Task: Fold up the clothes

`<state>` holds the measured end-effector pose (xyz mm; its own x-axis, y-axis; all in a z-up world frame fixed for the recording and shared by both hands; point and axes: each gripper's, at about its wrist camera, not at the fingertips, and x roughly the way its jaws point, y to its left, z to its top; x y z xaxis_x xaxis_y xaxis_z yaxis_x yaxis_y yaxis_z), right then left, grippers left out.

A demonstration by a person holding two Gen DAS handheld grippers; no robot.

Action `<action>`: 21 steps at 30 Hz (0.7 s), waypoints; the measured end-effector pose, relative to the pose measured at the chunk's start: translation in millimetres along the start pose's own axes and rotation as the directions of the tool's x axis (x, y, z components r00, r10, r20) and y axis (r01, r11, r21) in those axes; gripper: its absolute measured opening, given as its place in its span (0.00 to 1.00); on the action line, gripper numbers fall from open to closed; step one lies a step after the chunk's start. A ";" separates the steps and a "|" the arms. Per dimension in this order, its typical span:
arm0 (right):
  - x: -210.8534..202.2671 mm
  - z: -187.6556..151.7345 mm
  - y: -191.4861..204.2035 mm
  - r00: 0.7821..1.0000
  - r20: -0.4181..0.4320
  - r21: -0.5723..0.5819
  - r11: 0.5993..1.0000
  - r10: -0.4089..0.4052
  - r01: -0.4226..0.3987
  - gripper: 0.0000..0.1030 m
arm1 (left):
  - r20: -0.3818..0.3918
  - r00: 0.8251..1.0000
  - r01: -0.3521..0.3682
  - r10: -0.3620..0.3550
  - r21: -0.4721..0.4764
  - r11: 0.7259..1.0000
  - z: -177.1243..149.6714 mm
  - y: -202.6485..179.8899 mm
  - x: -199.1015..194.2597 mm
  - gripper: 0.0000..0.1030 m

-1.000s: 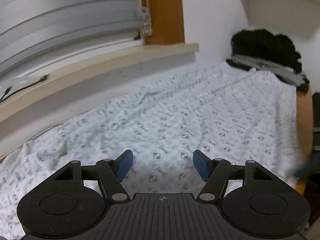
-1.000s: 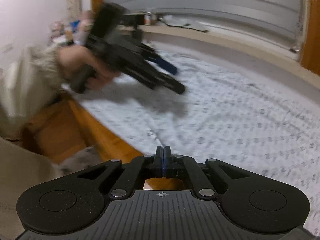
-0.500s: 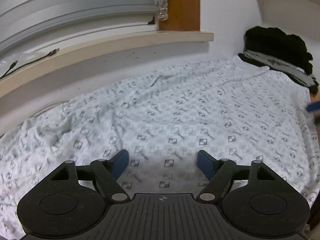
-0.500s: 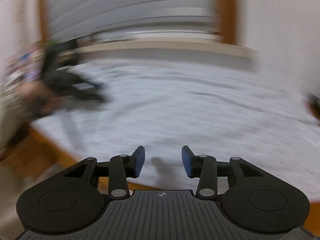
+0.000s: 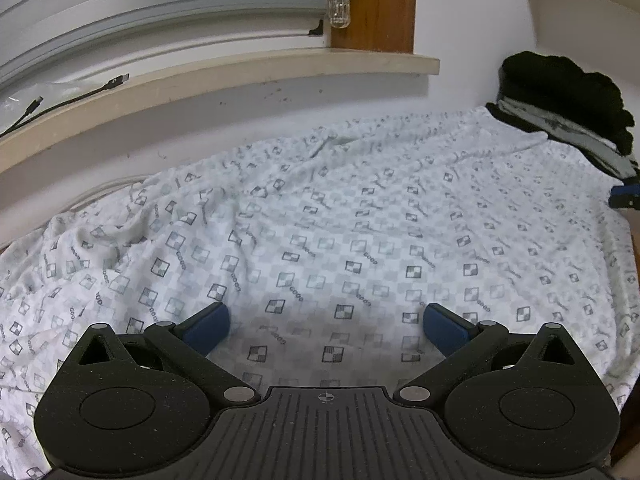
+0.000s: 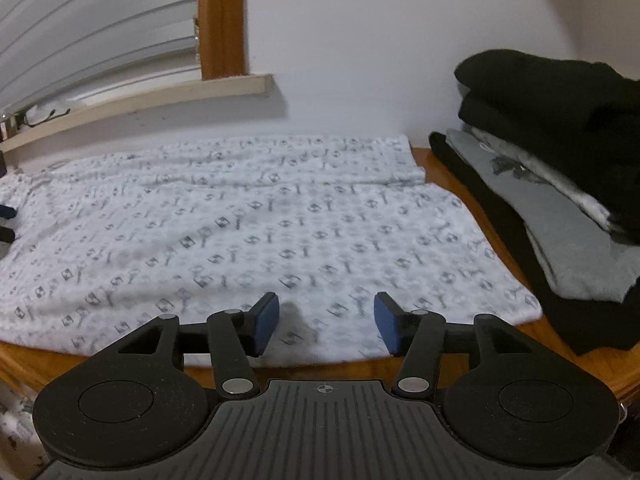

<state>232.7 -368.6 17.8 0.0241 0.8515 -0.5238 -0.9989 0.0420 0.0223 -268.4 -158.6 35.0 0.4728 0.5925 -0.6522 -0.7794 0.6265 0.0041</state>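
Observation:
A white garment with a grey checker-and-logo print [image 5: 340, 220] lies spread flat over a wooden table; it also shows in the right wrist view [image 6: 248, 224]. My left gripper [image 5: 326, 326] is open and empty, just above the cloth near its left part. My right gripper [image 6: 326, 322] is open and empty, over the cloth's near edge by the table's front rim. The right gripper's blue tips show at the right edge of the left wrist view [image 5: 626, 196].
A stack of folded black and grey clothes [image 6: 560, 184] sits on the table [image 6: 432, 156] at the right, also in the left wrist view [image 5: 568, 112]. A window sill [image 5: 224, 76] with a black cable [image 5: 60, 100] runs behind the table. White wall behind.
My right gripper has opened from shut and swung right, from facing the left hand to facing the cloth's right end and the stack. My left gripper has moved slightly and stayed open.

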 end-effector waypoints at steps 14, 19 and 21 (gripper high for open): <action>74.0 100.6 167.5 0.949 0.001 -0.182 0.933 0.317 -0.311 0.60 | 0.119 0.982 -0.124 0.144 -0.160 0.979 6.3 57.5 -58.9 1.00; 110.0 128.3 248.6 0.906 -0.050 -0.287 0.863 0.420 -0.415 0.63 | 0.135 0.960 -0.213 0.244 -0.213 0.954 0.2 102.7 -86.7 1.00; 121.1 133.6 277.5 0.888 -0.077 -0.309 0.836 0.453 -0.454 0.63 | 0.134 0.949 -0.246 0.285 -0.249 0.937 -6.3 119.6 -97.5 1.00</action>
<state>-36.1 -184.0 74.4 -0.4347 0.7346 -0.5210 -0.8584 -0.5129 -0.0070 -410.3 -144.6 94.3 0.2823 0.8088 -0.5160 -0.9486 0.3155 -0.0244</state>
